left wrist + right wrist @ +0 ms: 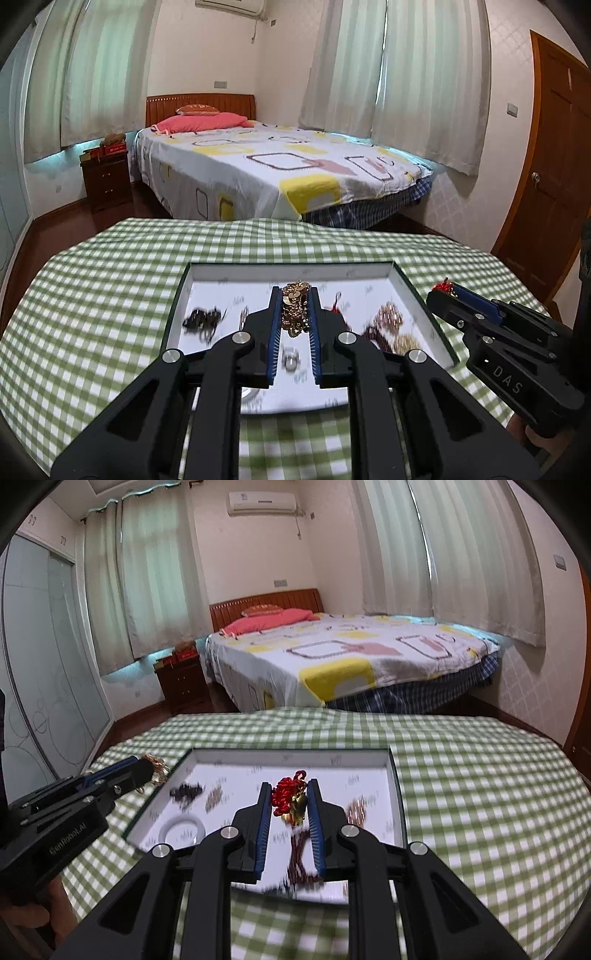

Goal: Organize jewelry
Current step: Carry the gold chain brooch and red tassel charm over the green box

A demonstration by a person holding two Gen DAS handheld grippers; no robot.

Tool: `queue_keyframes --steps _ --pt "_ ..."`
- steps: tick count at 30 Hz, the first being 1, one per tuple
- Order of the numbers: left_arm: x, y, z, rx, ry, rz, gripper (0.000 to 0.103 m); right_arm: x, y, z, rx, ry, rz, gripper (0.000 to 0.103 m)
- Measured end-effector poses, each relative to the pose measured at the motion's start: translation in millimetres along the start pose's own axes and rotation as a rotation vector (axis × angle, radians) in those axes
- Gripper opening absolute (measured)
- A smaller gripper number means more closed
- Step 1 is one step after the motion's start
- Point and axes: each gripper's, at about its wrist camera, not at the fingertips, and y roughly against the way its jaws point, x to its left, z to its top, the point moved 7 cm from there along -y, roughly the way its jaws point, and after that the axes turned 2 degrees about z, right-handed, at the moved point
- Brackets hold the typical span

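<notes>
Left gripper [295, 295] pinches a gold chain [295, 310] over the tray [410, 291]; right gripper [289, 790] pinches a red-knot charm [290, 799].

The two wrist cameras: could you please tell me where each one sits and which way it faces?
Left wrist: sits on the left tongs, looking forward over the white tray toward the bed; its fingers grip a gold chain; the right tongs show at right.
Right wrist: sits on the right tongs, facing the same way; it grips a red ornament; the left tongs show at left.
Shared: tray, checked tablecloth, bed.
</notes>
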Motion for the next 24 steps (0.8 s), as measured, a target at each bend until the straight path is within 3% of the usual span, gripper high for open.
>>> queue_keyframes --steps 10,17,24 --pt "2.5 -59.9 18.0 0.020 0.011 0.023 0.014 -10.8 -41.5 32.6 -0.051 0.004 0.001 0.020" --pt "13.4 -121.0 6.9 0.132 0.025 0.057 0.014 -25.0 -93.8 21.0 0.036 -0.001 -0.017 0.020" --pt "20.6 -153.3 -1.2 0.228 0.016 0.085 0.014 -36.1 -120.7 4.4 0.140 -0.026 -0.043 0.020"
